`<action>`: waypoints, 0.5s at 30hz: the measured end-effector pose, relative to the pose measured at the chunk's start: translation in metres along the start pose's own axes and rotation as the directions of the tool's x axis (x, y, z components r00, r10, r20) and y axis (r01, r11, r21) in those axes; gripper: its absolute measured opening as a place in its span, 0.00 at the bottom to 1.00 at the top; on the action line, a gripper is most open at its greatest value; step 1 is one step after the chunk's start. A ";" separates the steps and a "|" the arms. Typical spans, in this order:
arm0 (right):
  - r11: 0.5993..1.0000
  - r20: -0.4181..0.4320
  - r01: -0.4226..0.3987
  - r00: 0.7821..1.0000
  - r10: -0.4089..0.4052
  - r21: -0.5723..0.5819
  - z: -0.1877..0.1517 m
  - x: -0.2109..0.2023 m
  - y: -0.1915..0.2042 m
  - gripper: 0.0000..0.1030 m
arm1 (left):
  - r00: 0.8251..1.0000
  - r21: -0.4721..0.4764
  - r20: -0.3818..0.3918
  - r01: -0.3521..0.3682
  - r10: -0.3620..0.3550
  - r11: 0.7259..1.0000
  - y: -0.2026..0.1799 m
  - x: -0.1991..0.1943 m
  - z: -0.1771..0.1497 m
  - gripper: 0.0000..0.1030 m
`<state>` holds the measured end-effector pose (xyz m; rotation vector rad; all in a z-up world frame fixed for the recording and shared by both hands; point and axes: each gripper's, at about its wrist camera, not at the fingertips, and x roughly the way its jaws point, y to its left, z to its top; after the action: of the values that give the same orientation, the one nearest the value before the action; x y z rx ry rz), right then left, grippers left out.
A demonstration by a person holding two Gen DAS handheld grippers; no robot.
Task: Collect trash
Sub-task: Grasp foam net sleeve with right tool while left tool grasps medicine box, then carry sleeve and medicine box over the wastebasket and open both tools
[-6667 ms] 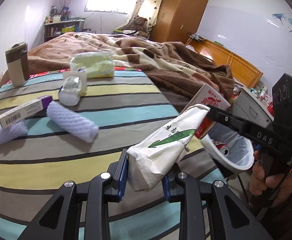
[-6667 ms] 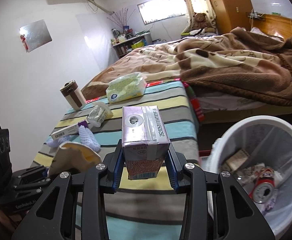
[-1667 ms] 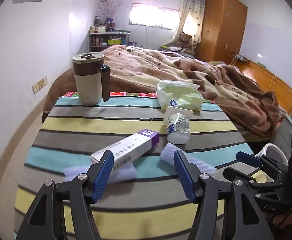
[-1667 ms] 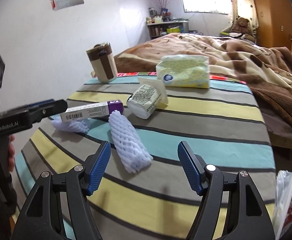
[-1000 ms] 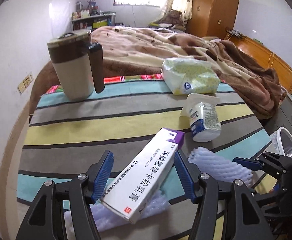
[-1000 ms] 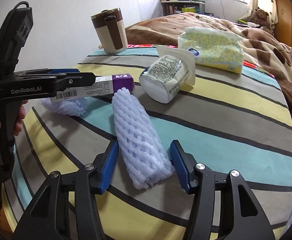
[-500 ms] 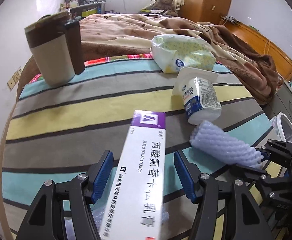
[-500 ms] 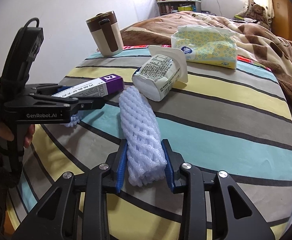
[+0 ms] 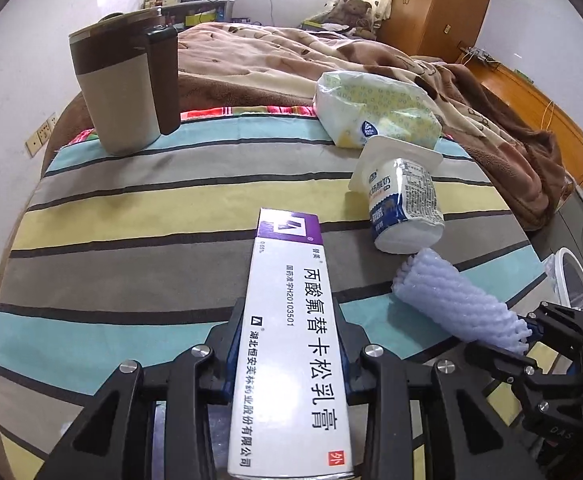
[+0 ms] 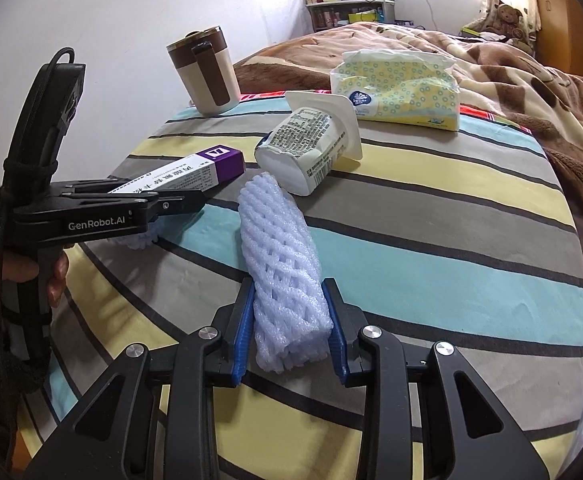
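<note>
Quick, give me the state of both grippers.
Left gripper: shut on the ointment box.
Right gripper: shut on the foam net sleeve.

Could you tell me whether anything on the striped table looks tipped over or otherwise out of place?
Yes: the yogurt cup lies on its side, its base toward the foam sleeve, while the brown mug stands upright. No spill shows around it.

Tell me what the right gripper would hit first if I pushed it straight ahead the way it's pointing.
Probably the yogurt cup. The right gripper is shut on the foam sleeve, whose far end points at the tipped cup's base, so the sleeve would likely nudge it first. Depth is uncertain.
</note>
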<state>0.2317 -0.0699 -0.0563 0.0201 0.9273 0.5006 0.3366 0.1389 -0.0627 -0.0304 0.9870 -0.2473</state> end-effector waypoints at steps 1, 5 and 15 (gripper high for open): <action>1.000 0.000 0.001 1.000 -0.001 0.002 0.000 -0.001 -0.001 0.33 | 1.000 0.000 0.001 -0.001 0.001 1.000 0.000 0.000 0.000 0.35; 1.000 0.002 0.000 1.000 0.000 0.006 -0.002 -0.002 -0.002 0.33 | 1.000 -0.012 0.019 -0.009 0.010 1.000 -0.001 -0.005 -0.002 0.35; 0.999 0.059 0.020 0.998 -0.022 0.030 -0.008 -0.024 -0.008 0.31 | 0.998 0.002 0.069 -0.001 0.001 1.000 -0.023 -0.030 -0.014 0.35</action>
<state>0.2171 -0.0890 -0.0450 0.0516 0.8758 0.4646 0.3050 0.1245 -0.0421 -0.0359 0.9180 -0.2446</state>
